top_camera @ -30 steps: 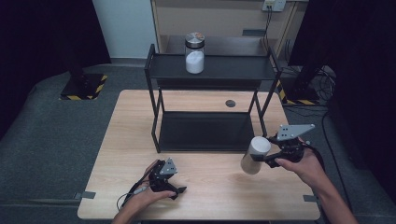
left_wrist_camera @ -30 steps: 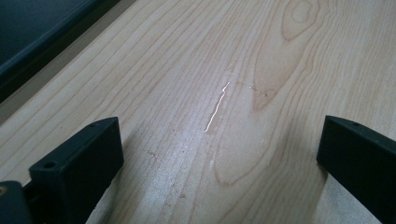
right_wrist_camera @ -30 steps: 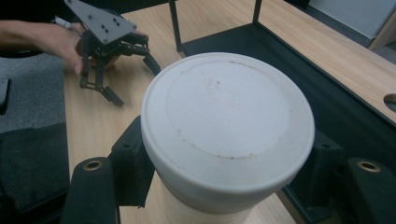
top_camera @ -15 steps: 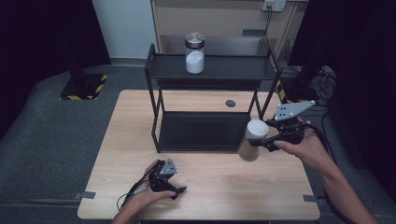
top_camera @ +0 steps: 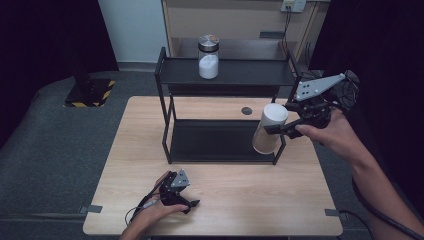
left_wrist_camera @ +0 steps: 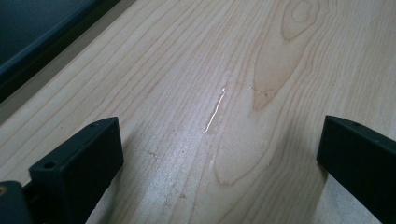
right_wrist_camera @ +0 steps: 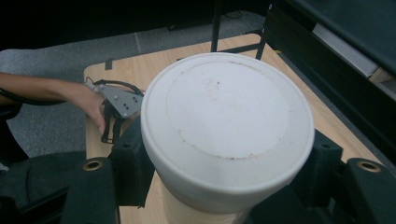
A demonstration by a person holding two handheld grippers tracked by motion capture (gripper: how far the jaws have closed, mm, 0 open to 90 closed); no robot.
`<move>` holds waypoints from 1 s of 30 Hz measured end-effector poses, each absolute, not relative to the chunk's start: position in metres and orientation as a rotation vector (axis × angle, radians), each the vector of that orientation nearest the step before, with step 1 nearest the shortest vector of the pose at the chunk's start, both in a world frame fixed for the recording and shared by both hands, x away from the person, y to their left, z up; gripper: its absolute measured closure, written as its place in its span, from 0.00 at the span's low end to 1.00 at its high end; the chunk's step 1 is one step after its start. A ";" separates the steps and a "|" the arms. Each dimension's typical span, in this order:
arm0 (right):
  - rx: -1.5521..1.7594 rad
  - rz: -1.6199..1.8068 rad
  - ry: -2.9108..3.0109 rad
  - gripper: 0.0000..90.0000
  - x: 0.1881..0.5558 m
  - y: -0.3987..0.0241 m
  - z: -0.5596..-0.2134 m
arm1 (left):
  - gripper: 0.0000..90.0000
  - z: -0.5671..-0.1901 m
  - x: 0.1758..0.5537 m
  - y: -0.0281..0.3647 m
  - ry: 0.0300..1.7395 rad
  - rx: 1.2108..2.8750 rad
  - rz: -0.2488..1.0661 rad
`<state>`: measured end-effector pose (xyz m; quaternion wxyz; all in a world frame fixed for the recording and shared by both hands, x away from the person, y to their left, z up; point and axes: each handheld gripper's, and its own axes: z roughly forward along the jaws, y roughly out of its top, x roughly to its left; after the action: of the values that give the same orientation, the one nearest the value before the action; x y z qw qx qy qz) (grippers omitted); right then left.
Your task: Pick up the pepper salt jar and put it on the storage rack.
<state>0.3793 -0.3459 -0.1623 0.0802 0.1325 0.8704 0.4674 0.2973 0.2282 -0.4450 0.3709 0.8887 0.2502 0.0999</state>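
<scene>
A white canister [top_camera: 264, 141] with a white lid [right_wrist_camera: 229, 116] hangs tilted in the air by the right front post of the black rack [top_camera: 225, 75]. My right gripper [top_camera: 278, 129] is shut on it just below the lid, a jaw pressed on each side in the right gripper view [right_wrist_camera: 226, 175]. Near the table's front edge, my left gripper [top_camera: 186, 201] rests on the wood with its jaws wide open [left_wrist_camera: 215, 154], and only bare tabletop lies between them. The same left gripper [right_wrist_camera: 119, 103] and its hand appear far off in the right gripper view.
A glass jar [top_camera: 208, 57] partly filled with white powder stands on the rack's top shelf. The lower shelf [top_camera: 220, 142] is bare. A small dark disc [top_camera: 246, 110] lies on the table [top_camera: 235, 200] behind the rack. Grey floor surrounds the table.
My right gripper has risen with the white canister, from just above the table to about top-shelf height, and moved slightly toward the rack. The left gripper has stayed put.
</scene>
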 end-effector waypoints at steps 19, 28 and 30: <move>0.313 1.371 2.599 0.39 0.399 -0.325 -0.096 | 0.00 -0.445 0.298 0.228 0.641 2.282 0.253; 0.311 1.374 2.575 0.39 0.416 -0.315 -0.067 | 0.00 -0.444 0.299 0.228 0.633 2.287 0.252; 0.318 1.372 2.565 0.39 0.421 -0.314 -0.062 | 0.00 -0.444 0.299 0.229 0.631 2.286 0.248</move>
<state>0.4206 -0.3141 -0.0618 0.1073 0.1081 0.8715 0.4662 0.2991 0.2286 -0.4443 0.3695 0.8909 0.2459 0.0968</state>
